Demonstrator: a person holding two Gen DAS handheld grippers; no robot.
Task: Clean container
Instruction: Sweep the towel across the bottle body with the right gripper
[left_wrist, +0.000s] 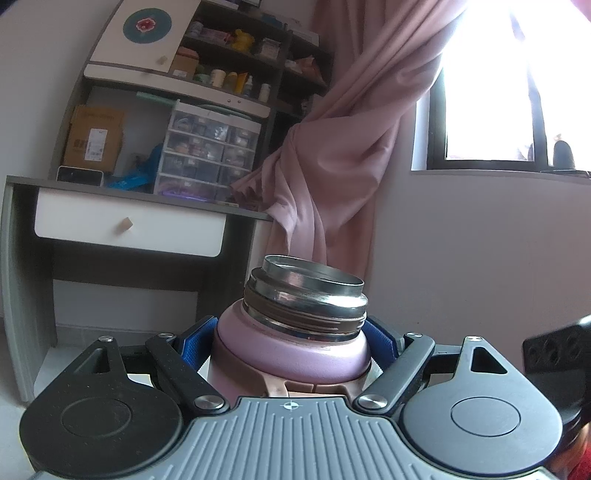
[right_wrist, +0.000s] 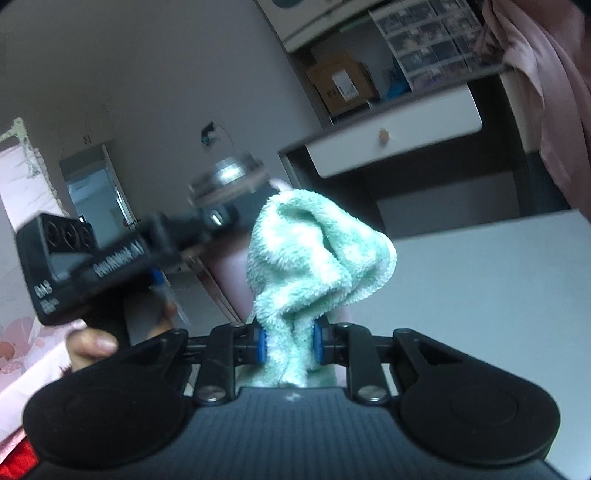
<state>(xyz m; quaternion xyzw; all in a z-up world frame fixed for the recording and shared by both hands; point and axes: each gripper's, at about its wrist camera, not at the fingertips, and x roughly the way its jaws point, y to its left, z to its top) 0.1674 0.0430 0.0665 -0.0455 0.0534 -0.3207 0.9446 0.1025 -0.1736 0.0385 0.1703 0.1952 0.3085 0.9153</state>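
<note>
While the left gripper (left_wrist: 291, 347) clamps the pink flask (left_wrist: 291, 350) low in frame, the right gripper (right_wrist: 288, 341), pinching the green cloth (right_wrist: 314, 254), should press firmly around its steel mouth (left_wrist: 314, 284).

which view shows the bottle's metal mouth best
The left wrist view: the bottle sits sharp and centred, its open steel mouth fully visible. In the right wrist view it is blurred and mostly hidden behind the green cloth.

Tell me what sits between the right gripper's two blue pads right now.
A bunched mint-green terry cloth is pinched between the right gripper pads, as the right wrist view shows. Behind it stands the pink steel-necked flask, blurred.
</note>
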